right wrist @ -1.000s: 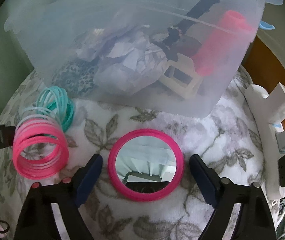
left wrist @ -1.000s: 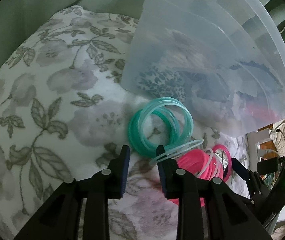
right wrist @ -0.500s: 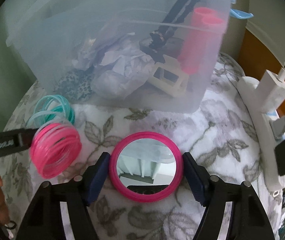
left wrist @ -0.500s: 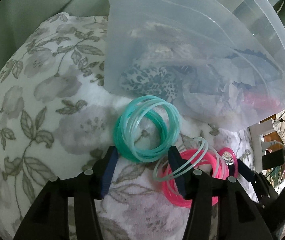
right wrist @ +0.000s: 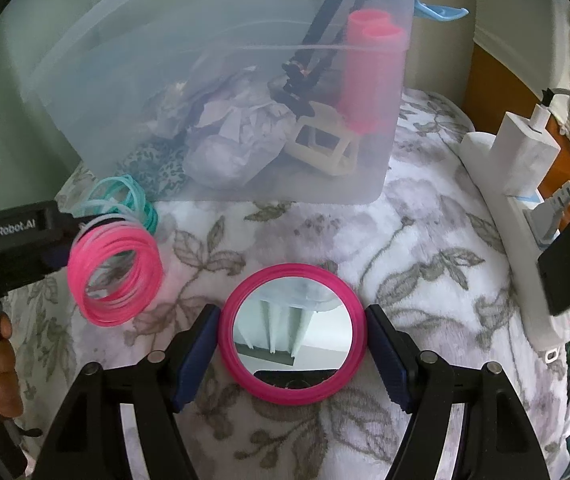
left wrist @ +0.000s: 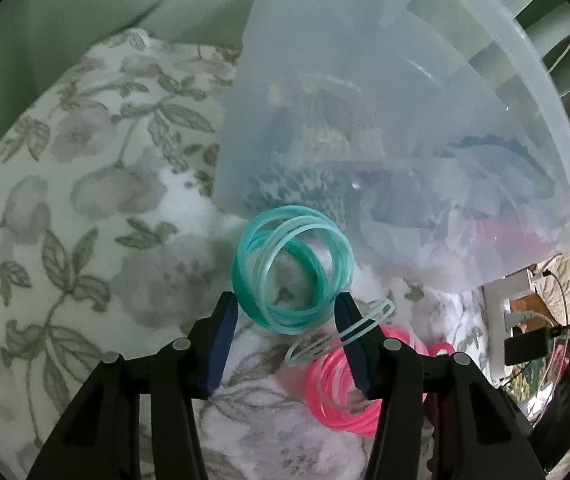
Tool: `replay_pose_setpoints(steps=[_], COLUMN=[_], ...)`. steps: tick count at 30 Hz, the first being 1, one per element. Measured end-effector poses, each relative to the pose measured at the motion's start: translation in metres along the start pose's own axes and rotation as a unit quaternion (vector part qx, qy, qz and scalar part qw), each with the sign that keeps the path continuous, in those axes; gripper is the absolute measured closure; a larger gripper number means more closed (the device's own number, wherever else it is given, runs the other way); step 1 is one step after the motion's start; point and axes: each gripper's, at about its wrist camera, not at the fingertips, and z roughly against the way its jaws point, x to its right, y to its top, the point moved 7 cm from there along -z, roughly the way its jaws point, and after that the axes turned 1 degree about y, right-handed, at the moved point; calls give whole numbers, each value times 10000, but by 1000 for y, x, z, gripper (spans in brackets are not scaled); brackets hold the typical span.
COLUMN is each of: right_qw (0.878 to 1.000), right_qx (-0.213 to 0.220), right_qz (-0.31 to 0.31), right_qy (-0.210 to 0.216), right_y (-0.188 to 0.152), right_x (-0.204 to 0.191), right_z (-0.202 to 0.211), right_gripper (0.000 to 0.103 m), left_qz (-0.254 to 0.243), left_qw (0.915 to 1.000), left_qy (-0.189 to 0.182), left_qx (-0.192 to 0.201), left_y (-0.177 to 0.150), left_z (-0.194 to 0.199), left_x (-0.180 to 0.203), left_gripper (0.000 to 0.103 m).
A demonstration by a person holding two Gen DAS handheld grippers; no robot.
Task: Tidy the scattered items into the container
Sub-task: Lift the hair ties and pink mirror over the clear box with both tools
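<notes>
A bundle of teal bangles [left wrist: 291, 268] lies on the floral blanket against the clear plastic container [left wrist: 405, 120]. My left gripper [left wrist: 287, 312] is open, its jaws on either side of the bundle's near edge. A pink bangle bundle [left wrist: 345, 384] lies right of it, partly behind the right finger. In the right wrist view a round pink-framed mirror [right wrist: 292, 328] lies flat on the blanket. My right gripper [right wrist: 292, 334] is closed in against the mirror's rim on both sides. The pink bangles [right wrist: 115, 276], teal bangles [right wrist: 133, 200] and container [right wrist: 225, 80] also show there.
The container holds crumpled paper, a pink roller [right wrist: 369, 76], a cream frame and a dark strap. A white power strip with plugs [right wrist: 525, 216] lies at the right edge of the blanket [right wrist: 425, 240]. A green wall is behind.
My left gripper opened wider and moved forward around the teal bangles. My right gripper closed in from wide open onto the mirror's rim.
</notes>
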Motion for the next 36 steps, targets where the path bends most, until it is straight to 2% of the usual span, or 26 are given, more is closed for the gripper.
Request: replay_pose_setpoints(steps=[2, 5, 10, 17, 29, 36], right_qw=[10000, 10000, 10000, 9997, 9990, 9978], right_qx=[-2, 1, 13, 87, 349, 607], right_qz=[-13, -43, -88, -219, -292, -245], right_qy=[2, 18, 36, 21, -49, -68], right_y=[8, -4, -4, -8, 1, 11], right_x=[-4, -7, -5, -8, -1, -8], right_z=[3, 3, 4, 17, 47, 72], right_gripper=[27, 27, 27, 27, 27, 27], left_qz=[-51, -105, -185, -324, -506, -614], left_qw=[10000, 9999, 9998, 9993, 9976, 9953], left_qy=[-11, 21, 5, -143, -410, -579], left_qx=[15, 32, 77, 110, 239, 472], left_y=[1, 0, -1, -11, -12, -10], left_z=[1, 1, 6, 29, 48, 78], left_x=[2, 6, 9, 17, 26, 36], left_gripper=[59, 63, 71, 88, 94, 94])
